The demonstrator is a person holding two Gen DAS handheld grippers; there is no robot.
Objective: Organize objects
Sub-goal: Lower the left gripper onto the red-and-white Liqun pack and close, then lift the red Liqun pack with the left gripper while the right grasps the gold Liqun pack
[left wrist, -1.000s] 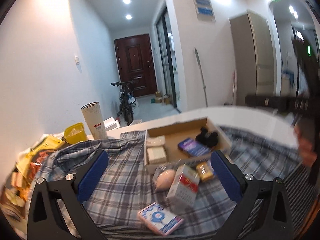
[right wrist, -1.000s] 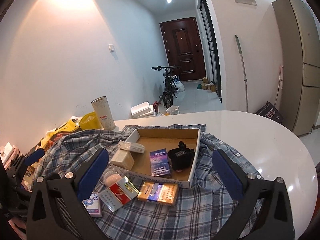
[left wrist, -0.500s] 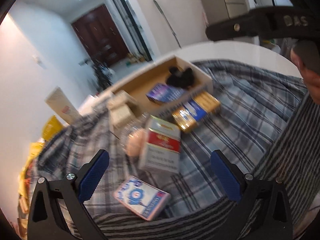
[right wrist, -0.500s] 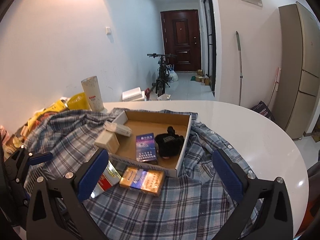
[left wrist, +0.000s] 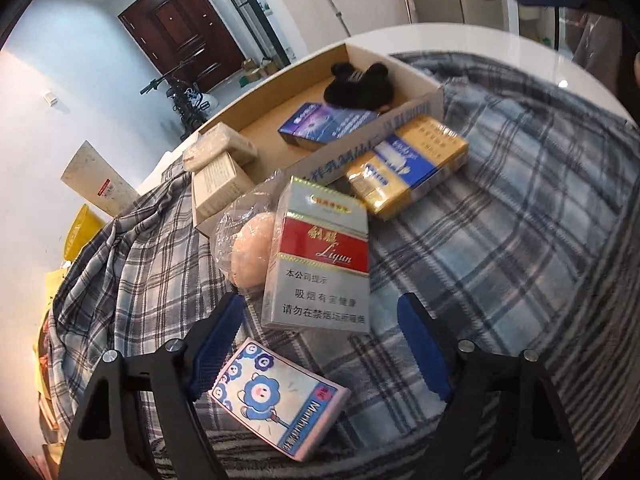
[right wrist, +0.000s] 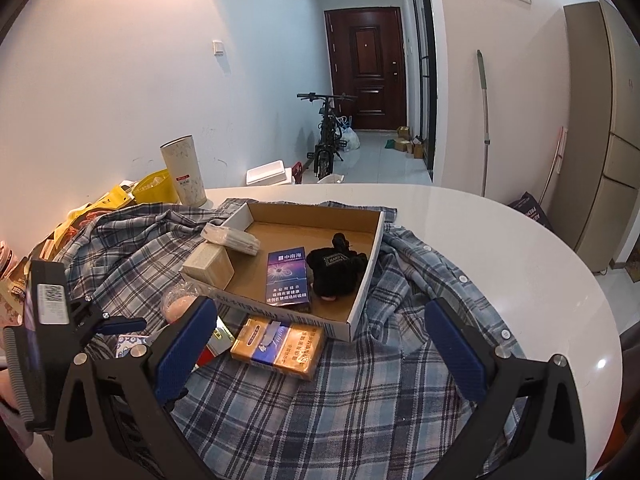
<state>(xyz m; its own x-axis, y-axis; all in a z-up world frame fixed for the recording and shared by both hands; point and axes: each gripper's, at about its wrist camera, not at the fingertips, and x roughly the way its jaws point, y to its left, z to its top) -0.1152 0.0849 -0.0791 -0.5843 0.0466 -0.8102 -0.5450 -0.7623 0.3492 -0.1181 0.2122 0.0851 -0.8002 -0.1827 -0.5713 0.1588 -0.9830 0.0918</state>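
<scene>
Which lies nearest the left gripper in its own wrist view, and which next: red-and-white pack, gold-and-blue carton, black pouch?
1. Red-and-white pack, standing just ahead of the left gripper.
2. Gold-and-blue carton, farther, against the box front.
3. Black pouch, farthest, inside the box.

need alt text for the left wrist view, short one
The left gripper, fingers apart and just closing in, reaches down toward a red and white cigarette pack lying on a plaid shirt, without touching it. A pink and blue card box lies nearer, a gold and blue pack and an open cardboard tray beyond.
</scene>
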